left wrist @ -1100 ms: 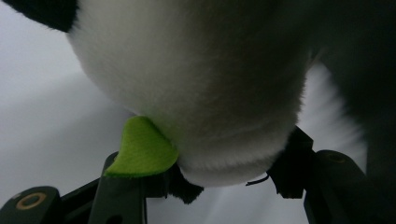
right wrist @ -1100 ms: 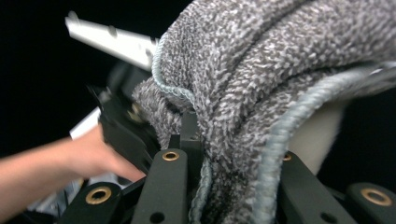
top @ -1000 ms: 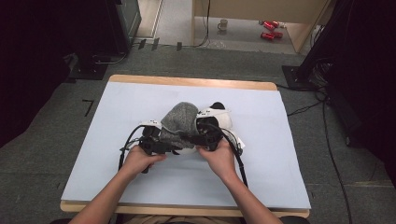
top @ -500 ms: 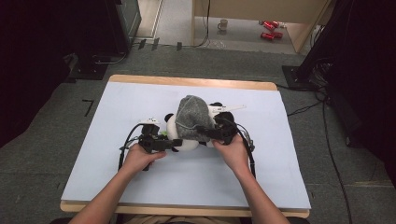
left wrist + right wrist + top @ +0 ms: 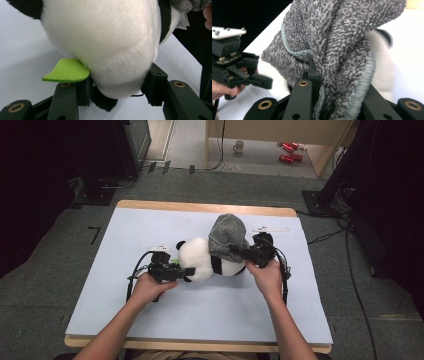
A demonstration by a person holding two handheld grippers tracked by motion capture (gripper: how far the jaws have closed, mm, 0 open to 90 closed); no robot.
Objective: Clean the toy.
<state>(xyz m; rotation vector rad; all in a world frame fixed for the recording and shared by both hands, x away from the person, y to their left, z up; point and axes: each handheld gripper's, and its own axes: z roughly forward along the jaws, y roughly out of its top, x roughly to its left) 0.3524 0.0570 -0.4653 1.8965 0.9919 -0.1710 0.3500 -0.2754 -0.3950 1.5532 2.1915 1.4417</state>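
Note:
A black-and-white panda plush (image 5: 200, 257) lies on its side on the pale blue sheet (image 5: 150, 225) that covers the table. My left gripper (image 5: 187, 271) is shut on the plush's white lower bulge (image 5: 105, 37), one jaw pressing each side, beside a green felt leaf (image 5: 66, 72). A grey terry cloth (image 5: 227, 235) drapes over the plush's right part. My right gripper (image 5: 237, 251) is shut on a fold of that cloth (image 5: 337, 37), which bunches between its jaws. In the right gripper view, the left gripper (image 5: 232, 62) shows farther off.
The table's wooden edge (image 5: 200, 208) runs along the far side. On the floor beyond stand a mug (image 5: 239, 146) and red objects (image 5: 287, 151). Black stands and cables flank the table. Cables trail from both grippers across the sheet.
My right gripper has moved to the right with the grey cloth, drawing it off the plush's white left part. The left hand has stayed in place on the plush.

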